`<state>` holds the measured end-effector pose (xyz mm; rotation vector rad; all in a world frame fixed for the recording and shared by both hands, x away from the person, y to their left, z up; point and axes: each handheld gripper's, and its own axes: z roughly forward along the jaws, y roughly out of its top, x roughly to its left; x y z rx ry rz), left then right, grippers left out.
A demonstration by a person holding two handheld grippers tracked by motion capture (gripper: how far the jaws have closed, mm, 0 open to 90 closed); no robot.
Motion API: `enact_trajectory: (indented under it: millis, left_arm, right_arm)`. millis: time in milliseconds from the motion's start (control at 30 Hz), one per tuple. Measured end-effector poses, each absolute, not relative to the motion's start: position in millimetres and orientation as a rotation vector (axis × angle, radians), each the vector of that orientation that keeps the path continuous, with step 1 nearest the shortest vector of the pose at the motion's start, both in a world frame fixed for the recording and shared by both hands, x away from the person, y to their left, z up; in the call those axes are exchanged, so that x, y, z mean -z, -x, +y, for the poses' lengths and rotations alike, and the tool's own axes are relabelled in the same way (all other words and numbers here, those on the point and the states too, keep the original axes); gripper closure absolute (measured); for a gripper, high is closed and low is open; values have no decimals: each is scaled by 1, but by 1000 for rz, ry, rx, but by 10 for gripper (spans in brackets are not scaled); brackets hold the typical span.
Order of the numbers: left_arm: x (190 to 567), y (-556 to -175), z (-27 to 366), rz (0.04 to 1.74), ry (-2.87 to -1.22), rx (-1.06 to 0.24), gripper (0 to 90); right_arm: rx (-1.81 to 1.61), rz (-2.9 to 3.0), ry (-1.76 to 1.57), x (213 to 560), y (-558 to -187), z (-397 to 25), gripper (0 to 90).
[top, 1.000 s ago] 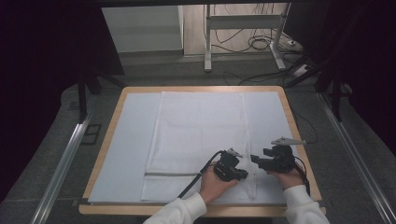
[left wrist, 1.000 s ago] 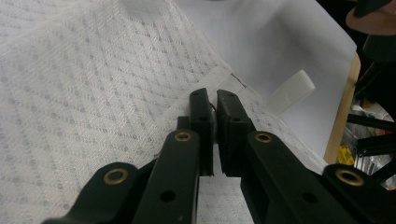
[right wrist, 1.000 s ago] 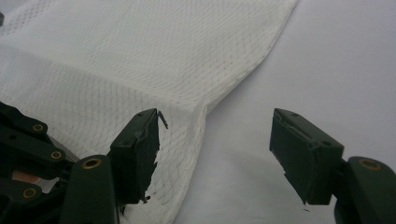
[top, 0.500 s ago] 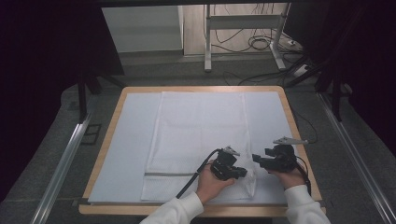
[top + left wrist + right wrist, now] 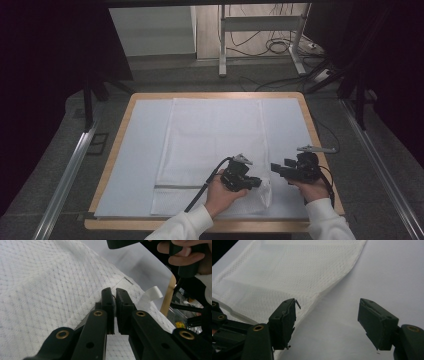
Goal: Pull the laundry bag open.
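Mesh bag [image 5: 50,290] between pinched left fingers [image 5: 108,305]

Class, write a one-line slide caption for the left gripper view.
Left gripper, jaws nearly shut, pinches the edge of a white mesh laundry bag beside its small white tag.

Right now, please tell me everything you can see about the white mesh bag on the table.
The white mesh bag is a long rectangle of netted fabric lying flat on a pale sheet, with a seam band across its near end and a small white tab by the near right corner. The left tool is shut on that corner's edge. The right tool hovers open beside it.
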<state>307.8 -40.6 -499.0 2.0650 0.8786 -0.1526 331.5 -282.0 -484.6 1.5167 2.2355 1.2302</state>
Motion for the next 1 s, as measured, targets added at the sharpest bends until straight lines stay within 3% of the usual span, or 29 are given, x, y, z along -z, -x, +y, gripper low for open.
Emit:
enact_trajectory:
  millis: [533, 833, 1000]
  left_arm:
    - [499, -306, -40, 875, -2063, 149, 864]
    - [501, -306, -42, 868, -2070, 147, 864]
    - [501, -305, -44, 870, -2073, 145, 864]
  right_arm:
    - [-1258, 2364, -1595, 494, -338, -258, 309]
    - [-1234, 2429, -1647, 504, -345, -244, 389]
    - [-1222, 2464, -1657, 509, -350, -239, 501]
